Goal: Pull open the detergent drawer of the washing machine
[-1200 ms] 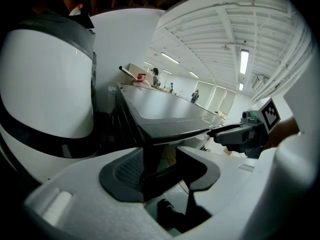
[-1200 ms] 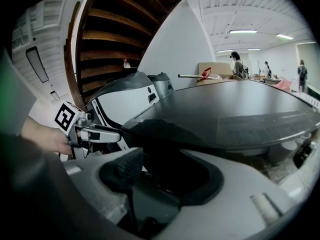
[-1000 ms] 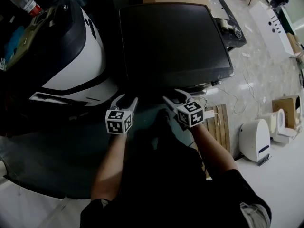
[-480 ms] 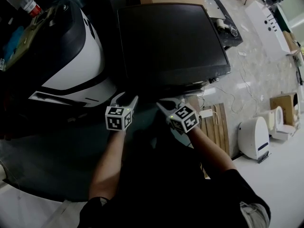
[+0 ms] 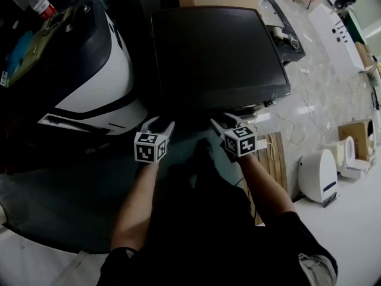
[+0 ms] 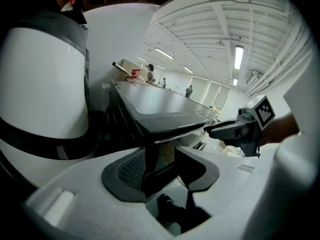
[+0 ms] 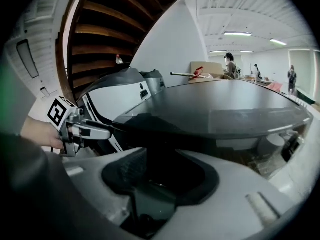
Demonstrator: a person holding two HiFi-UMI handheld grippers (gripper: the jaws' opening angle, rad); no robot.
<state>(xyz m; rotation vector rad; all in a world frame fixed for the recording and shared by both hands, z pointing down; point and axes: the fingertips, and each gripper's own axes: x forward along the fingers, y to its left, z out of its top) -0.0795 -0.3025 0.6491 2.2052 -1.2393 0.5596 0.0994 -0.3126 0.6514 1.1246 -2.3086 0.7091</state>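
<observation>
You are holding two grippers, one marker cube on each, at the near edge of the single dark-topped washing machine (image 5: 214,52). Its detergent drawer is hiding in the shadow under that edge, too dark to make out. Your left gripper (image 5: 159,124) is pointing forward and down, jaws standing apart, gripping nothing. Your right gripper (image 5: 221,120) is angling likewise; its jaws have just been opening and are gripping nothing.

A white appliance (image 5: 101,82) crowds the washing machine's (image 5: 214,52) left side; its front is free.
</observation>
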